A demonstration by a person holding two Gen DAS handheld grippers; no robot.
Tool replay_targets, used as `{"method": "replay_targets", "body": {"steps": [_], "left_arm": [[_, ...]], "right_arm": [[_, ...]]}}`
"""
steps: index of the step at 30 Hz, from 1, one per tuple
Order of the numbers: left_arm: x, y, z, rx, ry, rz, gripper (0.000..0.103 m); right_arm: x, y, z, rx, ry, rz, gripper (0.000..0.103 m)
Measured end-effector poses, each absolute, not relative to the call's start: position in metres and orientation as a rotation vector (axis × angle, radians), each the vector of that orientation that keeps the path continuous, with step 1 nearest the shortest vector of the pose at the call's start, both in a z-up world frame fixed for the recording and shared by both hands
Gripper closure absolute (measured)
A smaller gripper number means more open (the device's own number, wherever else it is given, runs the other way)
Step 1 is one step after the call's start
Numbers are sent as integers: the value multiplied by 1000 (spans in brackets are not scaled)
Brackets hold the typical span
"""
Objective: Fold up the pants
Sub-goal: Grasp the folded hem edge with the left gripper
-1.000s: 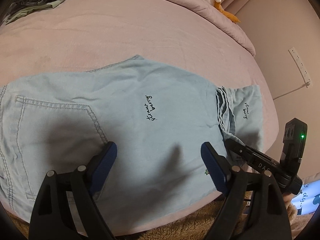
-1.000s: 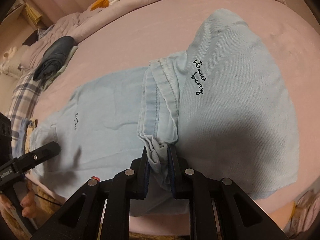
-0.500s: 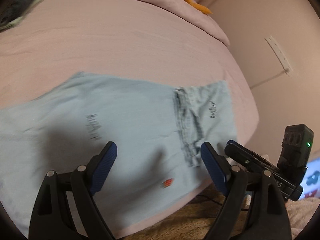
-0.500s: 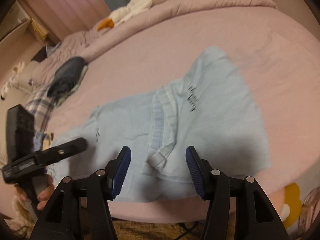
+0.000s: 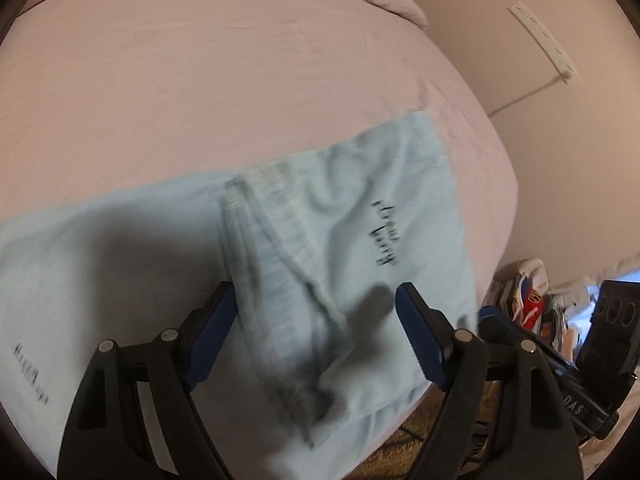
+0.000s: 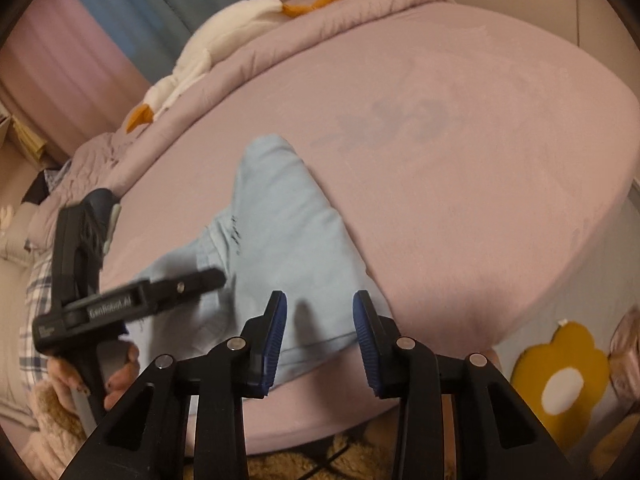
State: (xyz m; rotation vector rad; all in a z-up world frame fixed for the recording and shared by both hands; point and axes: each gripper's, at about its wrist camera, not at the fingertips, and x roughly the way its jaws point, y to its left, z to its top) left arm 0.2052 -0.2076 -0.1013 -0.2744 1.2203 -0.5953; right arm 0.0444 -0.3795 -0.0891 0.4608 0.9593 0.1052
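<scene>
Light blue pants (image 5: 360, 216) lie on the pink bed (image 5: 200, 80), one leg end folded back so its hem and a black script print face up. My left gripper (image 5: 315, 300) hovers over that folded hem, jaws wide and closing, the cloth below them and not pinched. In the right wrist view the pants (image 6: 280, 232) run away from the bed's front edge. My right gripper (image 6: 320, 304) hangs over their near end, jaws apart and closing, nothing between the pads. The left gripper (image 6: 160, 296) shows there at the left, held by a hand (image 6: 120, 384).
A white plush goose (image 6: 208, 52) lies on the rolled pink duvet at the back. A yellow flower mat (image 6: 560, 368) is on the floor at the right. A power strip (image 5: 544, 44) hangs on the wall, with clutter (image 5: 528, 292) below it.
My right gripper let go of the bunched hem it was pinching, opened and drew back. My left gripper slid right along the pants to the folded end.
</scene>
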Motion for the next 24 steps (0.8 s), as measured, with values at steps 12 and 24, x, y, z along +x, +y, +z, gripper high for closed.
{"method": "replay_targets", "body": {"steps": [12,24], "left_arm": [[179,-193,-87,-145,1162,-454,91],[143,-126,-63,-200,1107,-341,90]], "right_arm": [[43,-381,-84,441,971,84,66],[51,-363,-85,400,979,140,66]]}}
